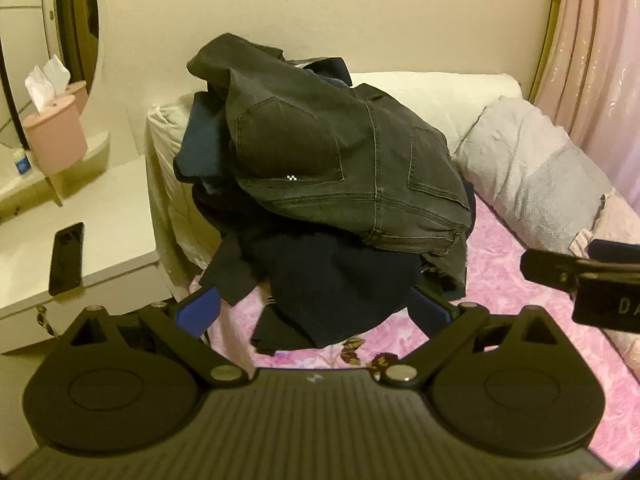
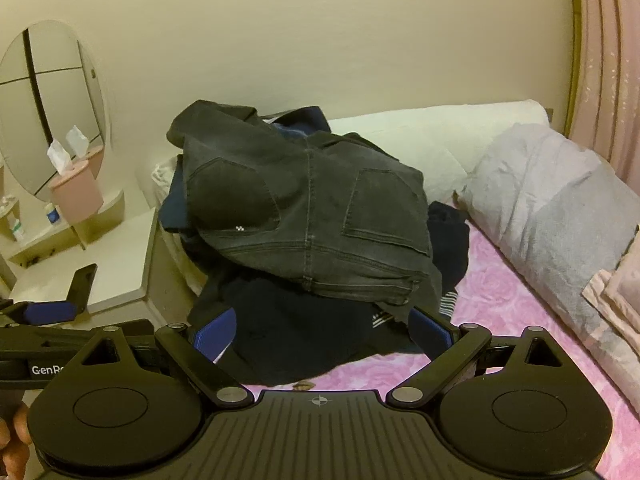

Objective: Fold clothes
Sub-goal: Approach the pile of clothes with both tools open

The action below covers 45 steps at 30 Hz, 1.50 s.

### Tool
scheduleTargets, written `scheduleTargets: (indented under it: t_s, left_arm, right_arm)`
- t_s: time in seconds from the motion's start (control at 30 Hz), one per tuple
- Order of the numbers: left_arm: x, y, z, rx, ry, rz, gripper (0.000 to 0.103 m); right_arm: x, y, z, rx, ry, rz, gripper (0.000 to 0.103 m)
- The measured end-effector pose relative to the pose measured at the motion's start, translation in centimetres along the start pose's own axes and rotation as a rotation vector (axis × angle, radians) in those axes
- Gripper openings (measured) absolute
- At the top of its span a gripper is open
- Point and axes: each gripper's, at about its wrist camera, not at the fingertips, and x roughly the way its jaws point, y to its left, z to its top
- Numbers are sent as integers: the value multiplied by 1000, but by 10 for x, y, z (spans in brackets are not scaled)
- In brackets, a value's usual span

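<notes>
A heap of dark clothes (image 1: 320,280) sits on the pink flowered bedsheet (image 1: 500,300). Washed black jeans (image 1: 340,168) lie on top, back pockets up, over navy and black garments (image 2: 288,344). My left gripper (image 1: 314,310) is open wide, its blue pads (image 1: 198,312) on either side of the heap's near edge and closed on nothing. In the same way my right gripper (image 2: 322,334) stands open at the heap's near edge, below the jeans (image 2: 308,216). Each gripper shows at the edge of the other's view: the right gripper (image 1: 580,280) and the left gripper (image 2: 48,312).
To the left is a white bedside table (image 1: 100,232) with a black phone (image 1: 66,258), a pink tissue box (image 1: 56,136) and an oval mirror (image 2: 52,108). A grey pillow (image 2: 552,208) and a white pillow (image 2: 420,128) lie behind the heap. A pink curtain (image 1: 600,60) hangs on the right.
</notes>
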Motion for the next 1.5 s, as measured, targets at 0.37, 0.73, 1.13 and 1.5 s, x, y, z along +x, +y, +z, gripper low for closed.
scheduleTargets:
  t_s: [0.37,0.73,1.13,1.5]
  left_arm:
    - [14,13,3,-11,-3,-22,98]
    - [24,20,-1,-21,2,-24,97]
    - [36,29,-1,-123,69,-77,97]
    - [39,25,-3,-109,98,-55,97]
  right_arm:
    - [18,12,2,-24,11,-22,96]
    - [29,14,3,-25,25,-28,96]
    - [33,12,3,-24,38,-26,96]
    - [36,12,3,-25,47,-30,96]
